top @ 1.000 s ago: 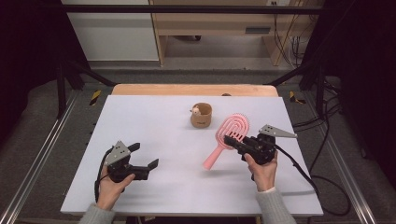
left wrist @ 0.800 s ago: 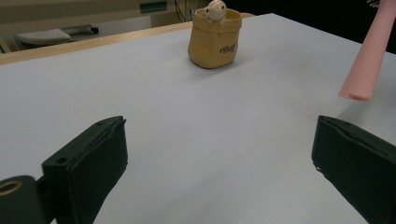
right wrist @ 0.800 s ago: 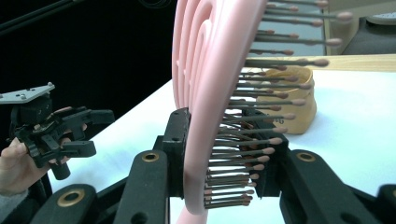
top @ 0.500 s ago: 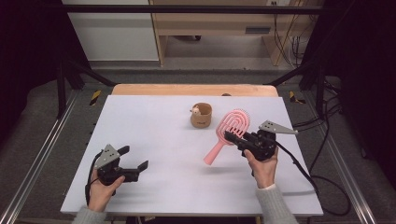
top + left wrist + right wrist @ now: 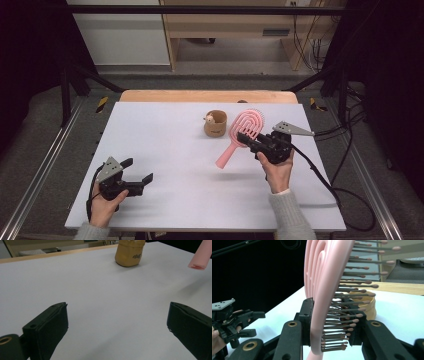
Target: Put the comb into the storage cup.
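A pink hairbrush is held off the table, handle slanting down to the left, and my right gripper is shut on its head. In the right gripper view the jaws clamp the brush from its back and its bristle side. A tan cup with a small pale figure at its rim stands just left of the brush head. My left gripper hovers low near the front left of the table, open and empty. Its own view shows the cup far ahead and the brush handle's tip at the upper right.
The white table top has a wooden strip along its far edge. Metal frame rails run down both sides. A black cable trails from the right gripper off the table's right edge. In the right gripper view the left gripper appears far off.
My left gripper has shifted left and slightly lower, still open. The right gripper and the brush have stayed put.
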### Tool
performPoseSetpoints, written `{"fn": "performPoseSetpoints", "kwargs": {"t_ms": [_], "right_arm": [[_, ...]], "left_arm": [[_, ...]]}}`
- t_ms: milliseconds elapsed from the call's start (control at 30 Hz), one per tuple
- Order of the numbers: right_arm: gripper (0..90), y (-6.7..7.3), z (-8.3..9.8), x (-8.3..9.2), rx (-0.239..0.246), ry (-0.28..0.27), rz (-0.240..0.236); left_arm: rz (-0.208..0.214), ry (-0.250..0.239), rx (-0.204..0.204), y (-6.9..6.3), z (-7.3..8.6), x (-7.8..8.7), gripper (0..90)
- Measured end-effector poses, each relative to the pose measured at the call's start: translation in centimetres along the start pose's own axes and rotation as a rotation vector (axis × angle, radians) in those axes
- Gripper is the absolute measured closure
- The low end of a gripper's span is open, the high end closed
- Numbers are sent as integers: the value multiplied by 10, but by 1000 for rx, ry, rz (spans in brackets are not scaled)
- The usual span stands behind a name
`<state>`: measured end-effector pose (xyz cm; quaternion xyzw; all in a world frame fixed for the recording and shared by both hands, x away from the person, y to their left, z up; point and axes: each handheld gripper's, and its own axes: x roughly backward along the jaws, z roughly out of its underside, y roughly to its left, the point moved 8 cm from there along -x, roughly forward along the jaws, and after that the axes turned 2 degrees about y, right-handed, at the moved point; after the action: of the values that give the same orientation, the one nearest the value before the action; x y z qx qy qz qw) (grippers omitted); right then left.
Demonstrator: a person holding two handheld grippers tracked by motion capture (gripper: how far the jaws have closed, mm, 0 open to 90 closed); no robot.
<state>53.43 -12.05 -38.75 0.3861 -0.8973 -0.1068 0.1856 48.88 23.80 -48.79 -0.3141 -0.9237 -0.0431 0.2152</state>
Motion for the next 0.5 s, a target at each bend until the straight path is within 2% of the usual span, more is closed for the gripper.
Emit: {"fn": "performPoseSetpoints", "kwargs": {"t_ms": [500], "right_arm": [[641, -10, -13, -12, 16, 10, 48]], "left_arm": [[2, 12, 16, 5, 4, -1, 33]]}}
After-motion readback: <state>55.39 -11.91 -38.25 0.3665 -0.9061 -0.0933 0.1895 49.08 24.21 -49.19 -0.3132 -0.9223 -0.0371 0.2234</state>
